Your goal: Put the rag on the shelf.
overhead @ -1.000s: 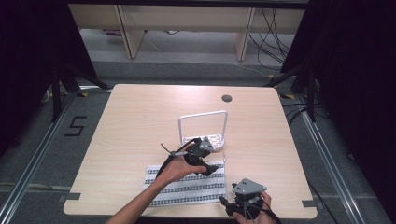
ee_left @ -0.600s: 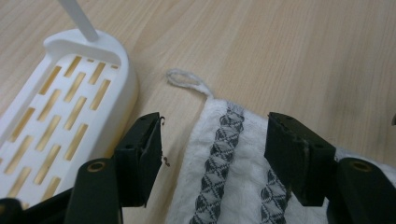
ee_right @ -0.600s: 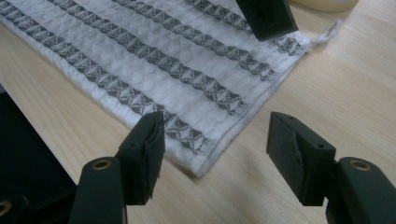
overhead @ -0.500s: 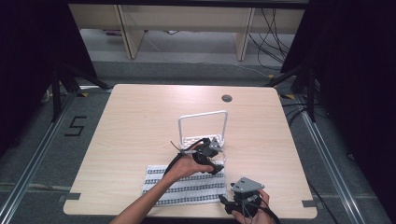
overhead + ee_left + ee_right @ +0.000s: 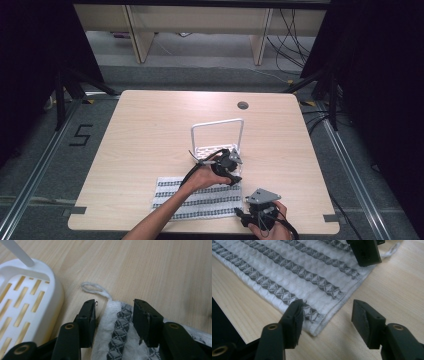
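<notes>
You set your left gripper astride the far right corner of the striped towel lying flat at the table's near edge and your right gripper around the near right corner, both with jaws apart and just closing, unpinched, ready to lift that edge evenly.

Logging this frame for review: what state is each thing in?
Towel: flat on the table, unfolded, loop at its far right corner.
Rack: upright, empty, beside the towel.
Left gripper: open, closing, astride the towel's loop corner.
Right gripper: open, closing, around the towel's near right corner.
</notes>
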The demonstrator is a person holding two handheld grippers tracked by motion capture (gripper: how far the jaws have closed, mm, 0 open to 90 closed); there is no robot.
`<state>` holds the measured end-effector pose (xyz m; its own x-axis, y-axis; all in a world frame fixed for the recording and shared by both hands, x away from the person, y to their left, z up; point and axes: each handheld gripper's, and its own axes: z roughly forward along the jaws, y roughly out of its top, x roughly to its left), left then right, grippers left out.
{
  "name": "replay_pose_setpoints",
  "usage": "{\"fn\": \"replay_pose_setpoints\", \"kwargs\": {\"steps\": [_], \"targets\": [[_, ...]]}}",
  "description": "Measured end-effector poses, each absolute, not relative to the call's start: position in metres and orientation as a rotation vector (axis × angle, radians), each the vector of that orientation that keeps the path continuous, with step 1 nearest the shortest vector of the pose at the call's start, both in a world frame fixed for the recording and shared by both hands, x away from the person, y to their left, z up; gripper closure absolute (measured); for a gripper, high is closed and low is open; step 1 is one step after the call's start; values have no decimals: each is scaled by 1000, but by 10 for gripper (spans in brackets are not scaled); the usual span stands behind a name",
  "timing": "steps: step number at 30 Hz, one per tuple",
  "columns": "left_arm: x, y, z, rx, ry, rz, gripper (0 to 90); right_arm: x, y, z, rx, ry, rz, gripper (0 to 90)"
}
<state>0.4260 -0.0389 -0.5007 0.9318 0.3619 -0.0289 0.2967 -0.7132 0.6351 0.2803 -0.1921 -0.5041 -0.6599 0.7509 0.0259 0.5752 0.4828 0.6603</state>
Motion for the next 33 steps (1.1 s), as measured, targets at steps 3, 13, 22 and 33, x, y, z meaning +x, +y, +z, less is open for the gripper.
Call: {"fn": "replay_pose_setpoints", "kwargs": {"steps": [3, 13, 22, 33], "targets": [[425, -39, -500, 2422, 425, 129, 607, 283, -194, -507, 1123, 2469, 958, 495], [423, -38, -500, 2412, 453, 60, 835, 280, -194, -507, 1111, 2499, 985, 800], [418, -35, -492, 2374, 449, 98, 863, 279, -194, -506, 1061, 2498, 1009, 877], [406, -6, -444, 2244, 469, 166, 864, 274, -193, -474, 961, 2391, 1141, 883]]}}
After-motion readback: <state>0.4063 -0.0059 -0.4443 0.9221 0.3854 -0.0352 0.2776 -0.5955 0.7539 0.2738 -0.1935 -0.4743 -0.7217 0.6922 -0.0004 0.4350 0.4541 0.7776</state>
